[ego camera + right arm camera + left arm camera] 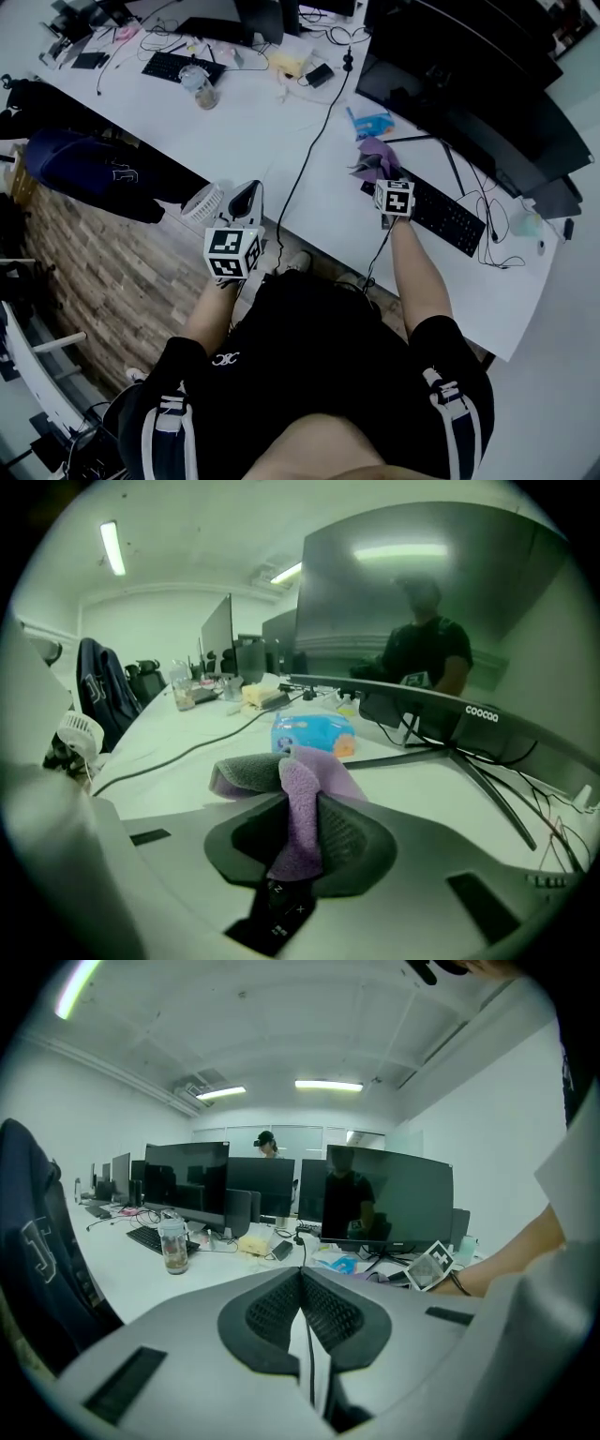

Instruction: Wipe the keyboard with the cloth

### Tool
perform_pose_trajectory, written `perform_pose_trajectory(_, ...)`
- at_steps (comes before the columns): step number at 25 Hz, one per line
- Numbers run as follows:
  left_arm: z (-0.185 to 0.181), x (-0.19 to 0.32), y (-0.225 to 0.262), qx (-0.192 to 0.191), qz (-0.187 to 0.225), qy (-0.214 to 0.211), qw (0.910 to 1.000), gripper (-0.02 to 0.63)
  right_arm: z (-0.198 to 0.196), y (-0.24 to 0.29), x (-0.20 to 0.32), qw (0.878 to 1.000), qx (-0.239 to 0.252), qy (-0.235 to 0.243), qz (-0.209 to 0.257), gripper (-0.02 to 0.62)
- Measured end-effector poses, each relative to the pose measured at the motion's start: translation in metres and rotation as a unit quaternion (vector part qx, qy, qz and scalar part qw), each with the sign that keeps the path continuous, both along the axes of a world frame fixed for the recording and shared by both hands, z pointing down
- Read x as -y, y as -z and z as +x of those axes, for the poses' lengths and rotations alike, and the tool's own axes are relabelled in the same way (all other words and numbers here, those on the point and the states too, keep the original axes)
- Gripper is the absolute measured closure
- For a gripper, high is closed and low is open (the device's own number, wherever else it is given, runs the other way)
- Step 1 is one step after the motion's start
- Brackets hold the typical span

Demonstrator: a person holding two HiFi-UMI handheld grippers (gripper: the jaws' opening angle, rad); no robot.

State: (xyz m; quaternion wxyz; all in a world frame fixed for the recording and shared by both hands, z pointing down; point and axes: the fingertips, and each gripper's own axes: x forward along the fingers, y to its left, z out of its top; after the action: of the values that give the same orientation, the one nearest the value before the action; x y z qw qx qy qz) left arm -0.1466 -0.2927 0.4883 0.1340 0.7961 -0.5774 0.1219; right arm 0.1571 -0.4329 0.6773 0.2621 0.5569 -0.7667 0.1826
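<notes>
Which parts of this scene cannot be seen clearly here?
- Head view: the right gripper and the cloth hide part of the keyboard.
- Right gripper view: the jaws and cloth cover all but a few keys.
- Head view: contents of the far jar: too small.

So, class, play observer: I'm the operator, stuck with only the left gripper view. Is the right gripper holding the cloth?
Observer: Yes, the right gripper is shut on the purple cloth.
Operator: Where's the keyboard?
Observer: One end of the black keyboard lies under that gripper.
Operator: And where's my left gripper?
Observer: The left gripper is by the front edge of the desk, beside a small white fan.
</notes>
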Motion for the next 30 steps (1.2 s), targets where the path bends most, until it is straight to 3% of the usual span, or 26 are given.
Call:
perform_pose_trajectory(7,0.001,0.011,-0.004,-0.007,-0.001,-0.005,1.0000,0.592,-0.006,-0.007,-0.004,1.000,0.005,-0.019,-0.019,0.503)
perform_pose_trajectory(16,0.018,0.038,0.001,-0.021,0.013,-0.048,0.9986,0.592,-0.025,-0.012,-0.044,0.999,0.024,-0.026,-0.039,0.502)
perform_pose_trajectory(24,0.027,0.059,-0.001,-0.031,0.021,-0.097,0.9946,0.592,-0.027,-0.015,-0.055,0.998,0.018,-0.048,-0.027,0.502)
perform_pose_trajectory(30,0.042,0.072,-0.015,-0.036,0.006,-0.159,0.9866,0.593,-0.011,-0.017,-0.060,0.996,0.010,-0.090,-0.024,0.502)
